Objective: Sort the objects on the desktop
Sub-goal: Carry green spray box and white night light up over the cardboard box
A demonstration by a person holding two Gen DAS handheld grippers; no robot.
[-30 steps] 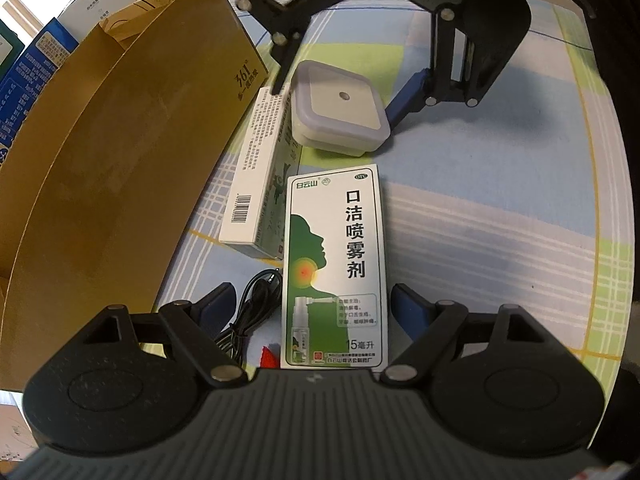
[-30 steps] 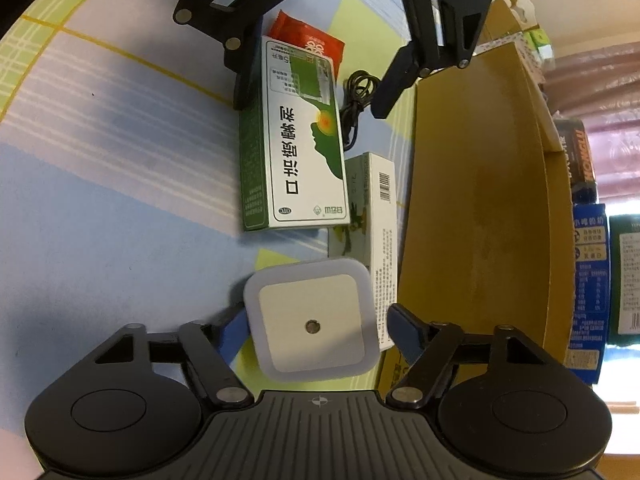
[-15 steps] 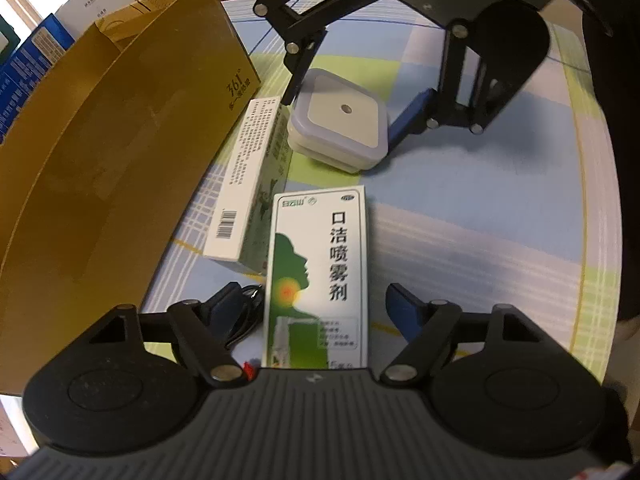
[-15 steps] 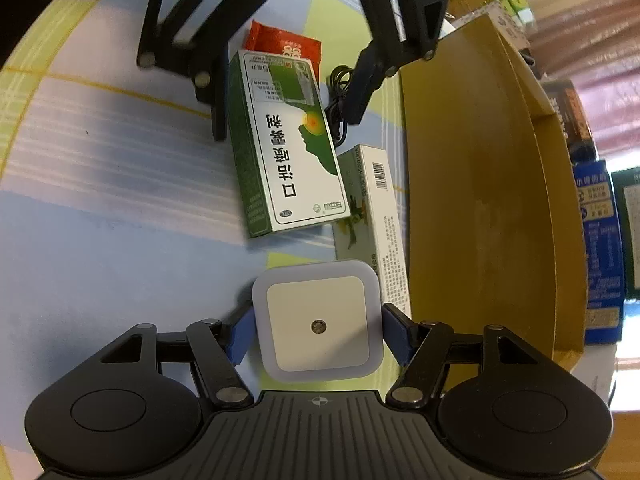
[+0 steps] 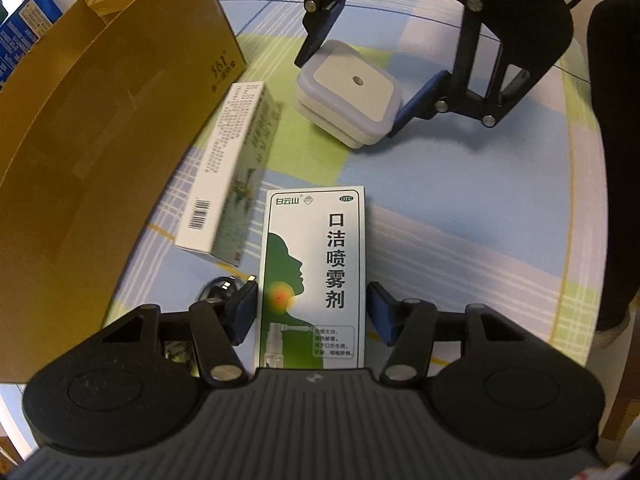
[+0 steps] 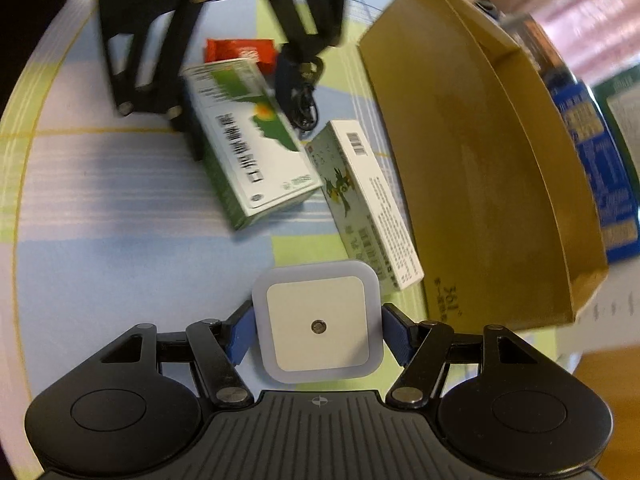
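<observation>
- Since a second ago, left gripper (image 5: pixel 311 312) narrowed onto the glossy green-white spray box (image 5: pixel 314 276), blue pads touching its sides.
- Right gripper (image 6: pixel 316 330) now pinching the square, rounded-corner white night light (image 6: pixel 318 322), lifted off the checked cloth (image 5: pixel 460 216).
- Slim white carton (image 5: pixel 230 176) beside the brown cardboard box (image 5: pixel 100 128).

Green-white spray box (image 5: pixel 316 264) flat on cloth; square white night-light (image 6: pixel 318 322), possibly lifted, beside slim carton (image 5: pixel 232 168).

pink curtain (image 6: pixel 592 8), checked tablecloth (image 5: pixel 460 200)
</observation>
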